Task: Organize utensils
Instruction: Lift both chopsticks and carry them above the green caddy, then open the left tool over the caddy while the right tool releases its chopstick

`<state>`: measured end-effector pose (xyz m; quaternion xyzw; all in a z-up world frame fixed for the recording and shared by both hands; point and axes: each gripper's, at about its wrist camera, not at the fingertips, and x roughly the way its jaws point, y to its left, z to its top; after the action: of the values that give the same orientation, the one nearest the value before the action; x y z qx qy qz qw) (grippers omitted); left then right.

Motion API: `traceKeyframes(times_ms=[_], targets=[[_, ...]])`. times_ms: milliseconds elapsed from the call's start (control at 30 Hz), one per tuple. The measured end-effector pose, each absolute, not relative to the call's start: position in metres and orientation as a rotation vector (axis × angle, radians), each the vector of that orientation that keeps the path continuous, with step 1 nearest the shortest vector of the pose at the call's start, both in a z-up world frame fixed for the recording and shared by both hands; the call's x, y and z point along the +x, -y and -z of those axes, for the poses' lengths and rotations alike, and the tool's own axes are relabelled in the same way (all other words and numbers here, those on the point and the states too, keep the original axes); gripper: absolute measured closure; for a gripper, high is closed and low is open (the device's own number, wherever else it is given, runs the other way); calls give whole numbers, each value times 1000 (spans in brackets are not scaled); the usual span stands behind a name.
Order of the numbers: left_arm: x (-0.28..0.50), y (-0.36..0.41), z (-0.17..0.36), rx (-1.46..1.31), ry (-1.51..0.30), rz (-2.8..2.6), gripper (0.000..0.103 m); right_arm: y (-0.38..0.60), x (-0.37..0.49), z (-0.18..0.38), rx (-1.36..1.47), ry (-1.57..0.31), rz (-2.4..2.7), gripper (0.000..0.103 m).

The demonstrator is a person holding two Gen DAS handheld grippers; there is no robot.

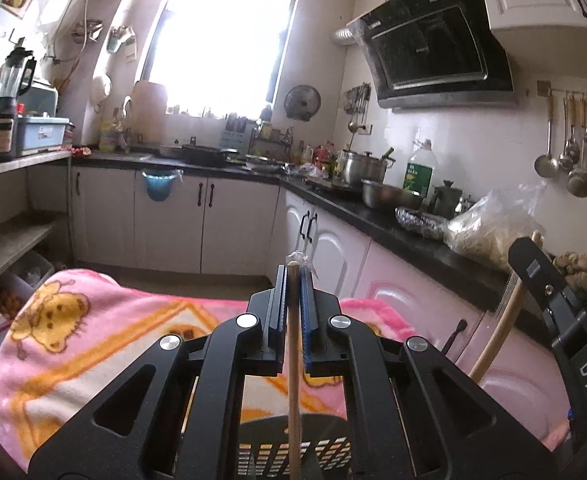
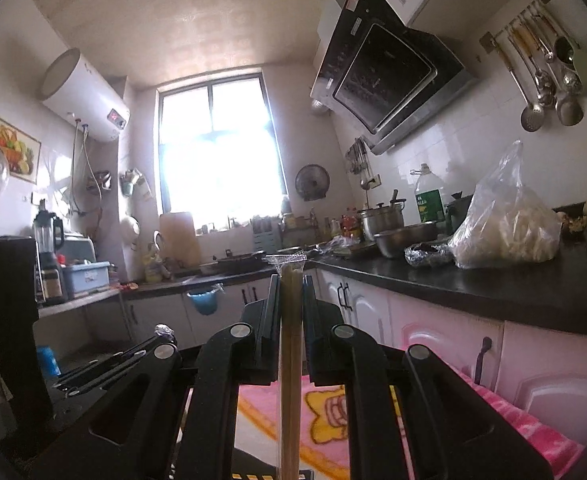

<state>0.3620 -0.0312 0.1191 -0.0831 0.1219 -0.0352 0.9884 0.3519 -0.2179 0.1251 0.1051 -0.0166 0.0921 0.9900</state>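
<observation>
In the left wrist view, the left gripper [image 1: 292, 270] is seen closed tight on a single thin wooden stick [image 1: 293, 344], probably a chopstick, which runs upright between the blue-lined pads, its tip just above them with a scrap of clear wrap at the top. Its lower length passes down in front of a dark slotted basket [image 1: 325, 450] that is glimpsed at the bottom edge. Below the gripper a pink blanket [image 1: 93, 332] printed with cartoon bears is spread over a low surface. At the right edge of the same view the right gripper [image 1: 533, 264] is partly caught, with a pale wooden handle slanting beneath it.

In the right wrist view, the right gripper [image 2: 291, 276] is clamped on a wrapped bundle of chopsticks [image 2: 290, 360], held upright between the pads with crinkled clear film at the top. The bundle reaches down to the bottom of the frame, over the pink blanket [image 2: 333, 424]. Whether its lower end touches anything cannot be told, as the frame cuts it off.

Beyond both grippers a black countertop [image 2: 493, 284] is seen along the right wall, loaded with a plastic bag [image 2: 505, 224], steel pots and an oil bottle. Ladles are hung on a wall rail [image 1: 573, 136] beside the range hood [image 1: 433, 48].
</observation>
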Motion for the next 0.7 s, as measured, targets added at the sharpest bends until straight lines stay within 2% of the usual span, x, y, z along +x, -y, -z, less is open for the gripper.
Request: traceKeyframes(times_ms=[367, 433, 600, 700], targets=[[357, 22, -104, -165, -294, 77, 101, 225, 354, -107, 222, 1, -185, 93], [355, 19, -103, -173, -312, 83, 96, 228, 354, -105, 236, -16, -191, 92], [350, 17, -99, -163, -342, 89, 92, 234, 352, -102, 257, -61, -206, 91], [349, 16, -97, -165, -360, 94, 87, 238, 348, -101, 268, -84, -219, 87]])
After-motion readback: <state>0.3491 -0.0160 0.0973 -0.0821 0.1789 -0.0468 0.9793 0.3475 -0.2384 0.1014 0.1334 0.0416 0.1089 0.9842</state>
